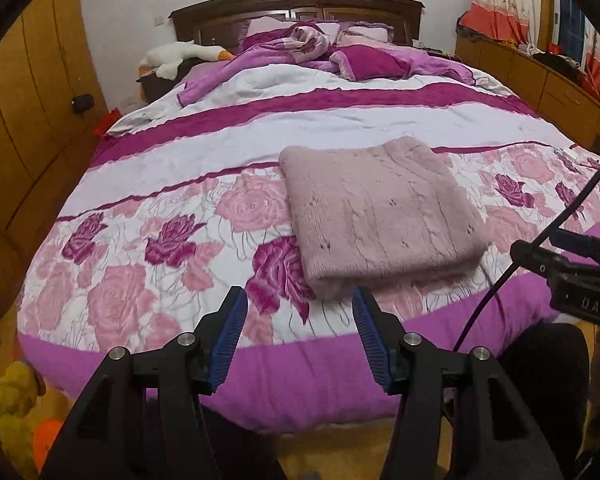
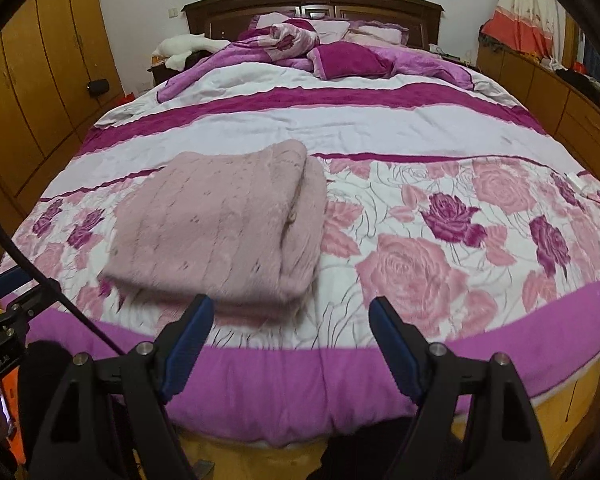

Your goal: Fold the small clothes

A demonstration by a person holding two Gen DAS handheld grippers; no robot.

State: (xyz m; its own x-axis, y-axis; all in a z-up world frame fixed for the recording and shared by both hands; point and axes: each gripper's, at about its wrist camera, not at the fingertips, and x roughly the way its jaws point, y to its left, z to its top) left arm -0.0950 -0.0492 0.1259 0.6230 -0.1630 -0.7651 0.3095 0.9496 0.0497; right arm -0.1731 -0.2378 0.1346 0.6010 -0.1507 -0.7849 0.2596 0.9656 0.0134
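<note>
Left-wrist view: pink fuzzy garment lies folded into a flat rectangle on the floral bedspread near the foot edge, my left gripper just short of it, jaws apart and empty. Right-wrist view: same garment, right gripper spread wide, holding nothing. Folding looks finished; nothing else unfolded visible.

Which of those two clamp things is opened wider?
The right gripper: its blue fingers stand farther apart than the left gripper's. Neither holds anything.
</note>
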